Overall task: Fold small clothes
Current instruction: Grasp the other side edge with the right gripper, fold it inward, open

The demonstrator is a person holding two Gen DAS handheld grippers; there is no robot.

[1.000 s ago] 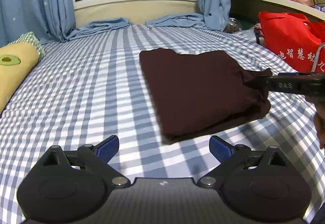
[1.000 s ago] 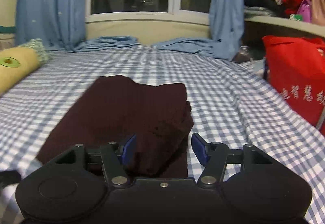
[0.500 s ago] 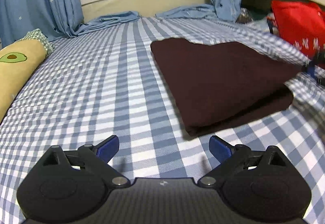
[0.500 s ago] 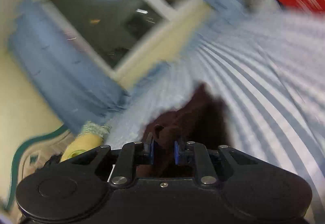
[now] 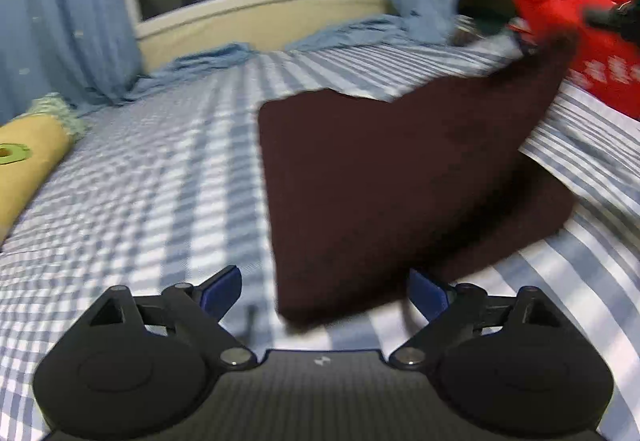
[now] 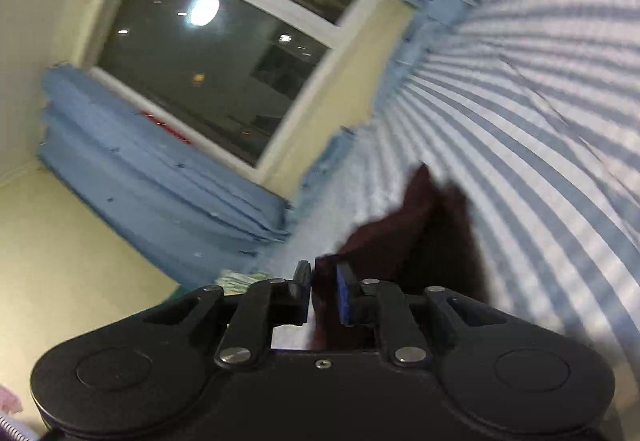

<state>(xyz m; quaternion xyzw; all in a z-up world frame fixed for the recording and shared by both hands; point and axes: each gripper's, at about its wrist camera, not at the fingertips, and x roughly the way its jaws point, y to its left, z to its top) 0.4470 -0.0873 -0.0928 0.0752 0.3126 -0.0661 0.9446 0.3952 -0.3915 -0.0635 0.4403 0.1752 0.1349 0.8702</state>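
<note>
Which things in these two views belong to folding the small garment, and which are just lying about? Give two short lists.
Belongs to the job:
- dark maroon garment
- right gripper, shut on the garment's corner
- left gripper, open near its front edge
- checked bedsheet

Lying about:
- red bag
- yellow avocado-print pillow
- blue curtains

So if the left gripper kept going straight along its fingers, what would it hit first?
Most likely the near edge of the folded dark maroon garment, lying between the open left gripper fingers on the blue-and-white checked bedsheet; depth is unclear.
</note>
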